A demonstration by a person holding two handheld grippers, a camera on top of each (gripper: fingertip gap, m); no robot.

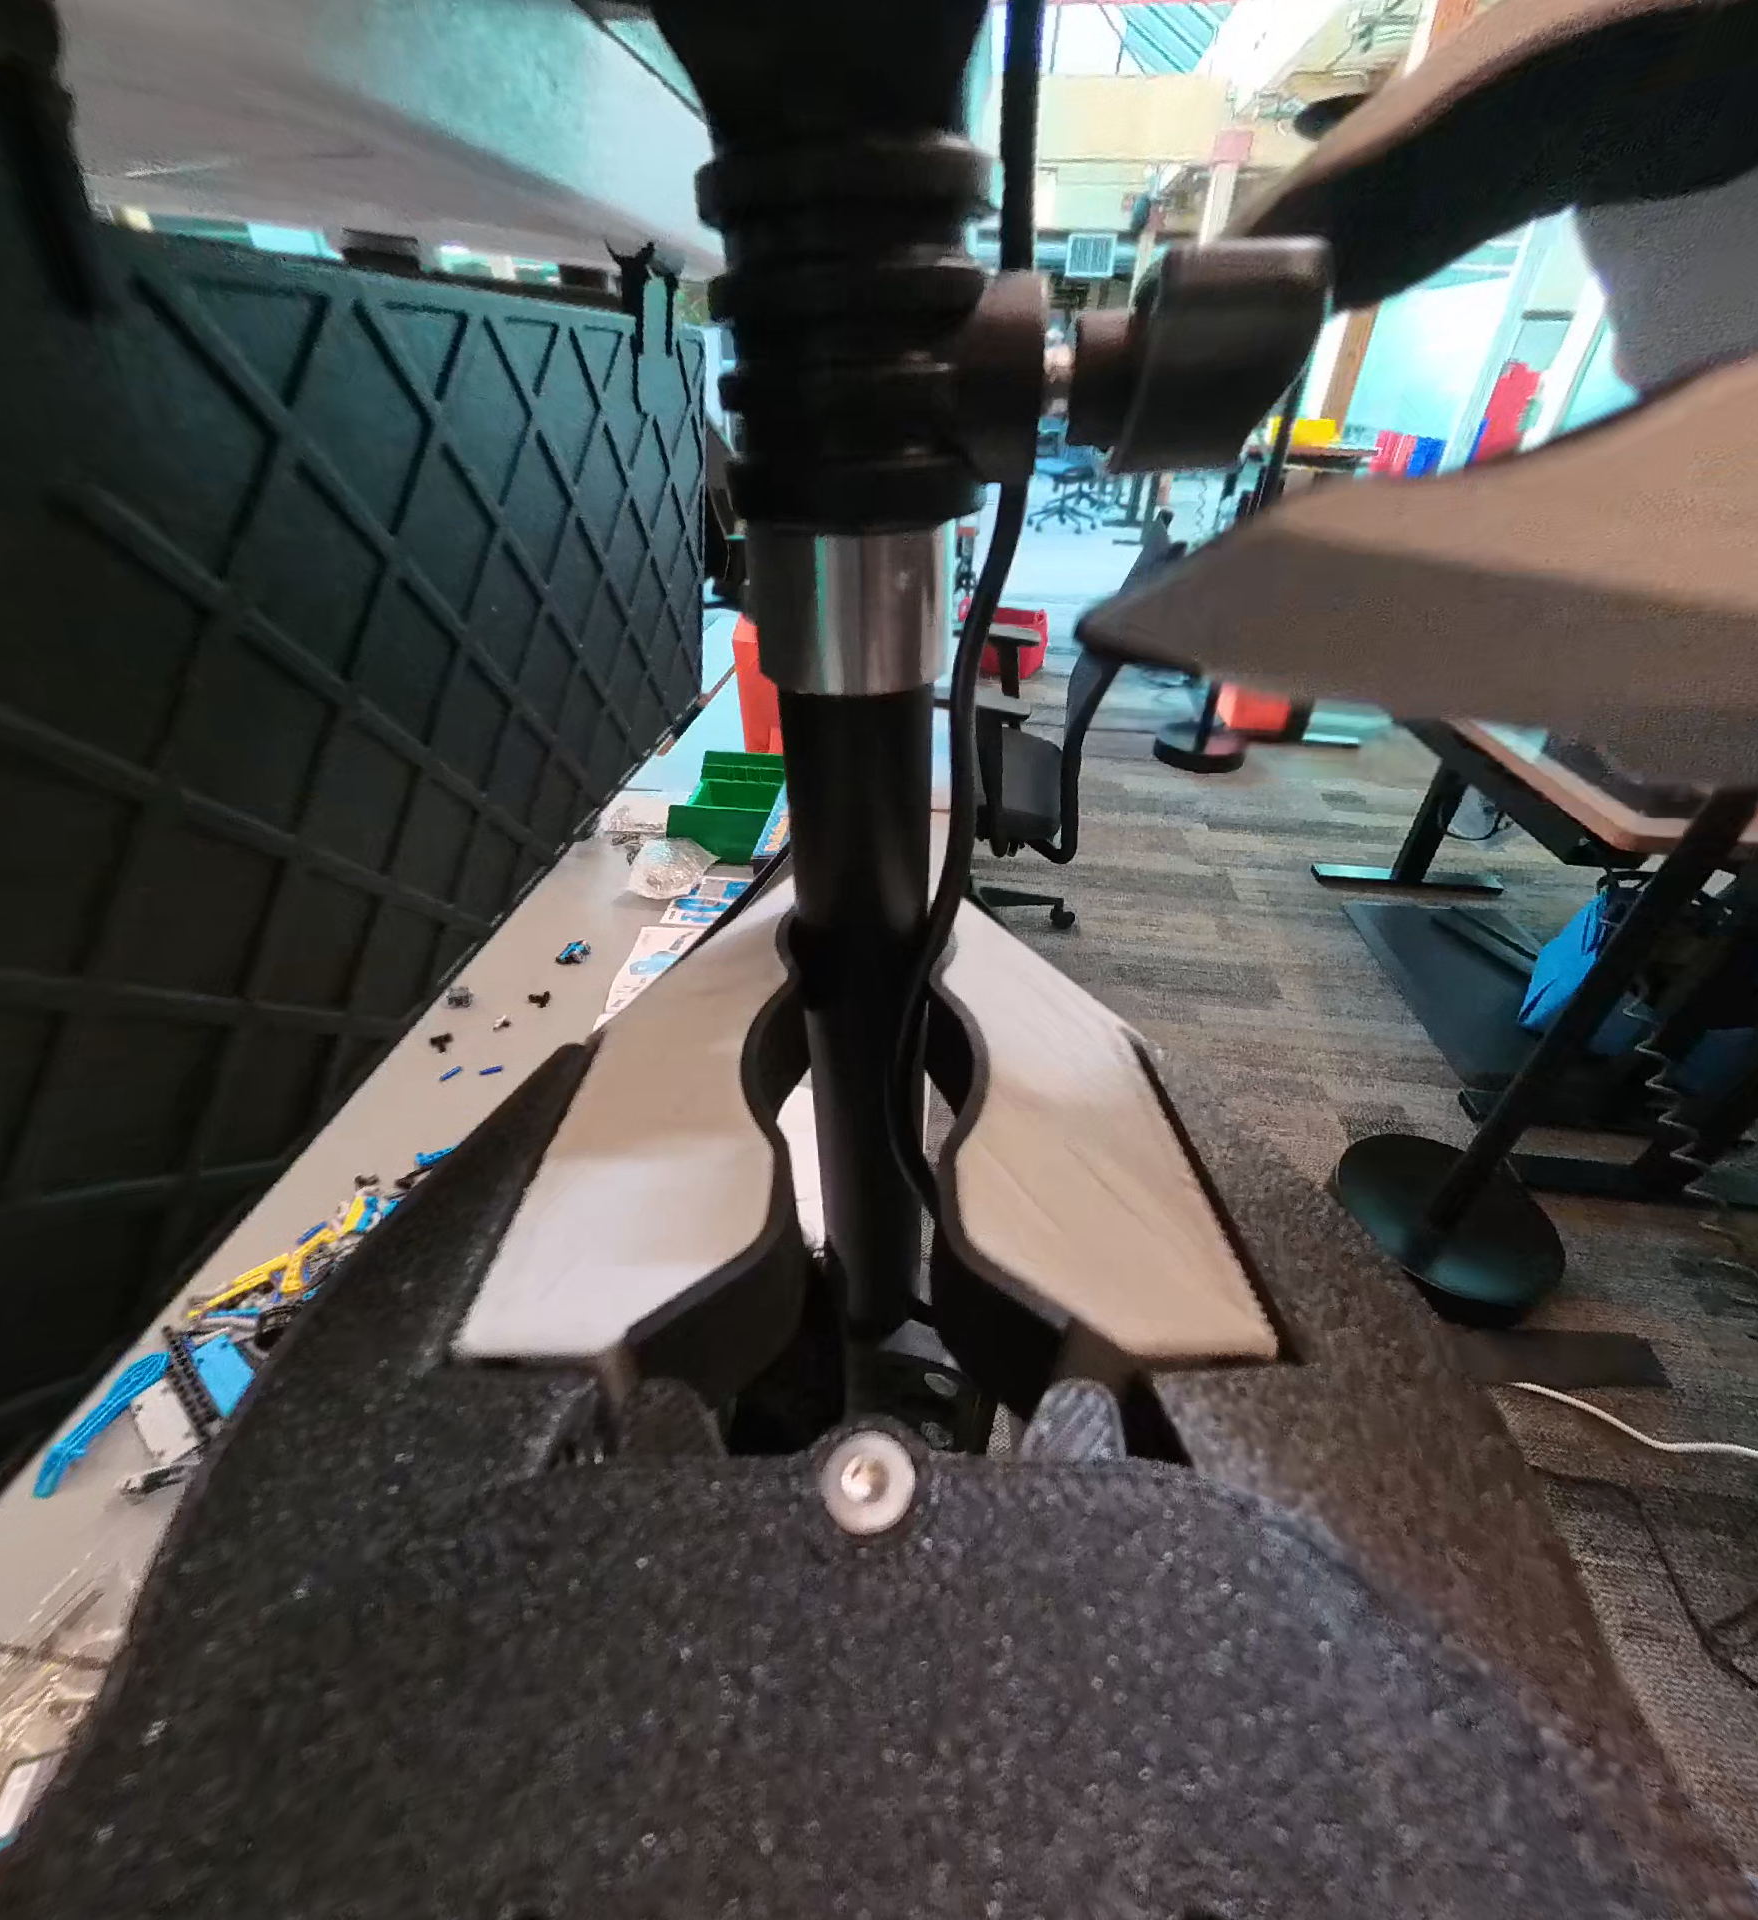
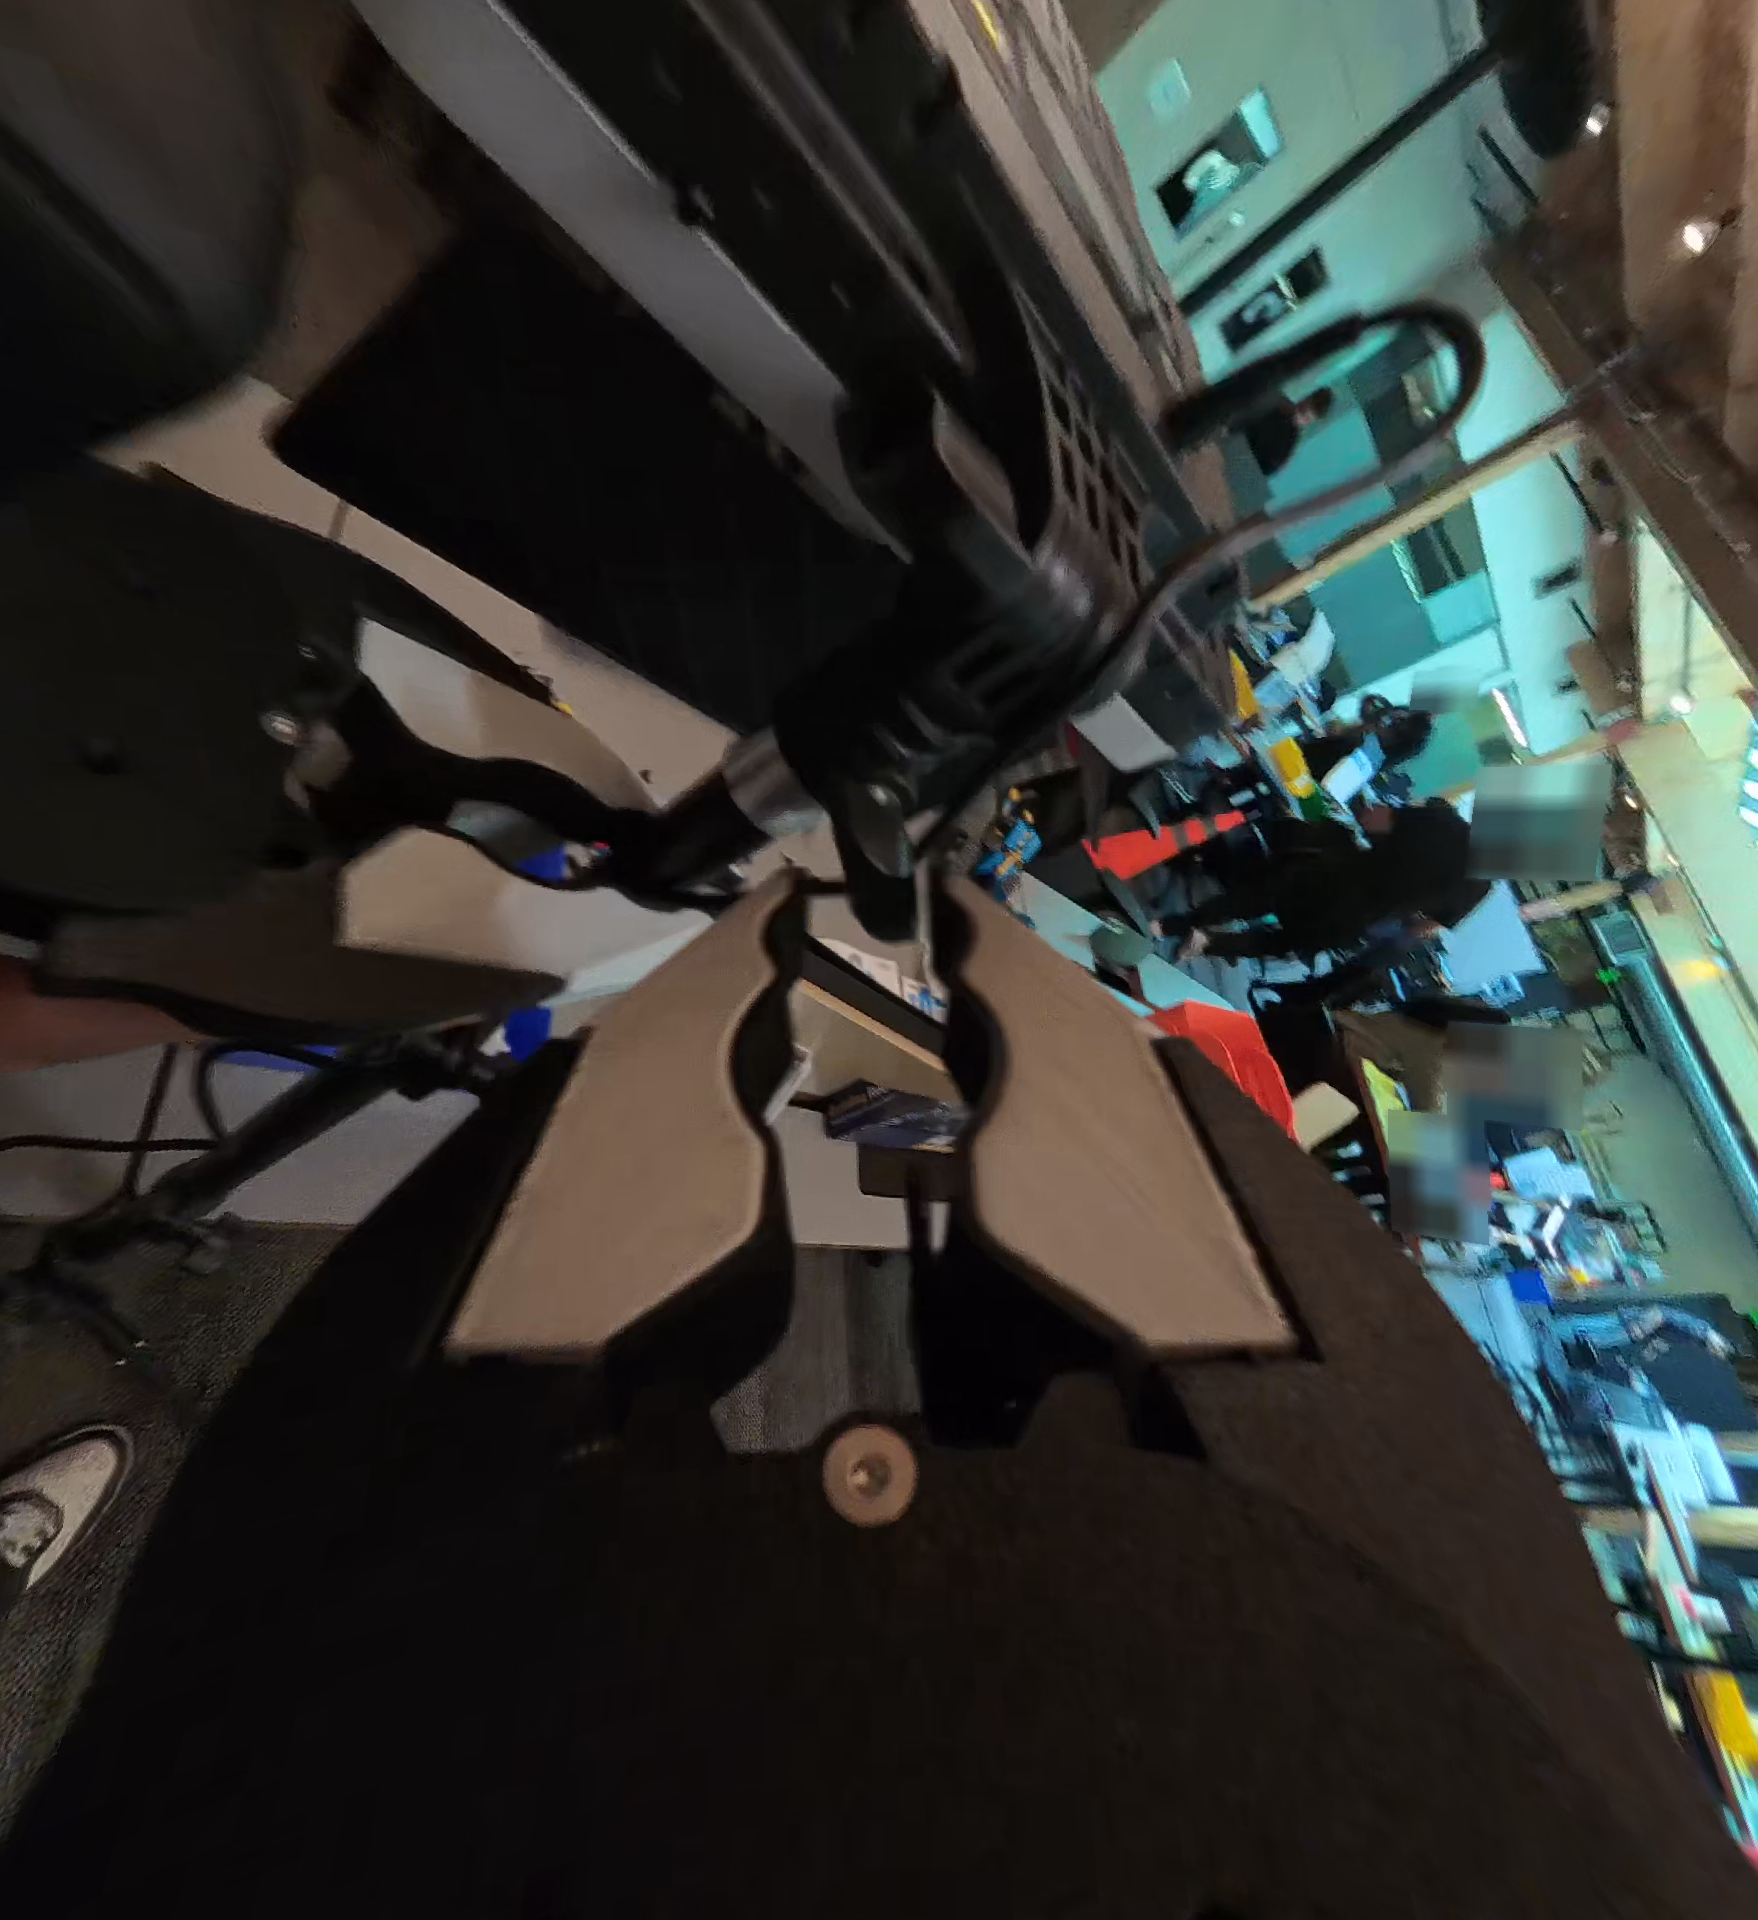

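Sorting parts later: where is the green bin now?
In the left wrist view, the green bin sits on the grey table, just left of the black pole.

The left wrist view is taken from just behind its fingers, very near a black pole (image 1: pixel 859 935), with a desk (image 1: pixel 501 997) on the left. The right wrist view is rolled sideways, aimed at the same pole's knob (image 2: pixel 880 821); the pole joint is shared.
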